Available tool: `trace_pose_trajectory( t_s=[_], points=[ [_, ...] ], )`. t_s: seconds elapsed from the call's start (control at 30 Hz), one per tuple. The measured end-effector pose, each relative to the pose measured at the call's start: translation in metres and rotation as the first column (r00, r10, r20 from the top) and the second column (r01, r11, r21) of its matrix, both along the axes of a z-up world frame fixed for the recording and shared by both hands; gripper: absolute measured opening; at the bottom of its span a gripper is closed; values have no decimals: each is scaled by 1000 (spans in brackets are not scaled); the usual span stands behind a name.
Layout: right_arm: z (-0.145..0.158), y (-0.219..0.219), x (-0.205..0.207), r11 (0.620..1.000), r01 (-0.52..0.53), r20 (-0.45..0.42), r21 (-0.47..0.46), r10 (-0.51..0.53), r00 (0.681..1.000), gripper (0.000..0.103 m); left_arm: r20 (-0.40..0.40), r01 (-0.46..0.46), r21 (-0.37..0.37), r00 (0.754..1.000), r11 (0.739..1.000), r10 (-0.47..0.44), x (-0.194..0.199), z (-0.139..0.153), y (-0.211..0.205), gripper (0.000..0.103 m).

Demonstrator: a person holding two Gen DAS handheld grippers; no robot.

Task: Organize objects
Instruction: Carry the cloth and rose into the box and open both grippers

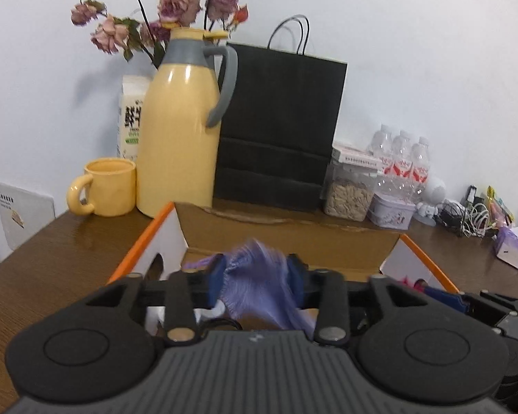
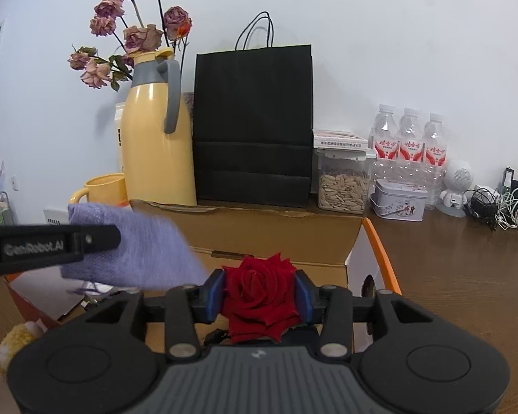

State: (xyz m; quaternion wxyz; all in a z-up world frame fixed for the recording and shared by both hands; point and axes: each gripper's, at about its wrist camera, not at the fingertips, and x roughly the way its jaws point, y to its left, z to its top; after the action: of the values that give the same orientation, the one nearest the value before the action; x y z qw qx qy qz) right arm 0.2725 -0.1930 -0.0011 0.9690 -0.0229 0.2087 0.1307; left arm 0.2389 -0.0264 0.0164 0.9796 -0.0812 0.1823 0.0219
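Two soft, light things are over the open box (image 2: 279, 238): a purple cloth (image 1: 259, 283) between the left fingers (image 1: 257, 276), and a red rose (image 2: 259, 296) between the right fingers (image 2: 259, 293), pads touching both. The cloth is limp and bunches; the rose bruises, so press gently on the bloom's sides. At twelve o'clock a black bag (image 2: 253, 124), at eleven a yellow jug (image 2: 155, 145), at one a seed jar (image 2: 343, 189) on the surface (image 2: 466, 276), none blocking.
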Motion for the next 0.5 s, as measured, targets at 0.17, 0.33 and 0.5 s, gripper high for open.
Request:
trace_pose_trajectory(
  t_s=[0.17, 0.33, 0.5],
  points=[
    [1, -1, -3, 1000, 10, 19, 4, -10, 1000, 92, 53, -46, -11, 997, 999, 47, -6, 3, 2, 103],
    [2, -3, -3, 1000, 16, 24, 11, -16, 1000, 103, 66, -47, -8, 997, 999, 48, -8, 5, 2, 103],
    [3, -4, -6, 1000, 25, 33, 11, -25, 999, 103, 69, -45, -7, 997, 999, 45, -10, 5, 2, 103]
  ],
)
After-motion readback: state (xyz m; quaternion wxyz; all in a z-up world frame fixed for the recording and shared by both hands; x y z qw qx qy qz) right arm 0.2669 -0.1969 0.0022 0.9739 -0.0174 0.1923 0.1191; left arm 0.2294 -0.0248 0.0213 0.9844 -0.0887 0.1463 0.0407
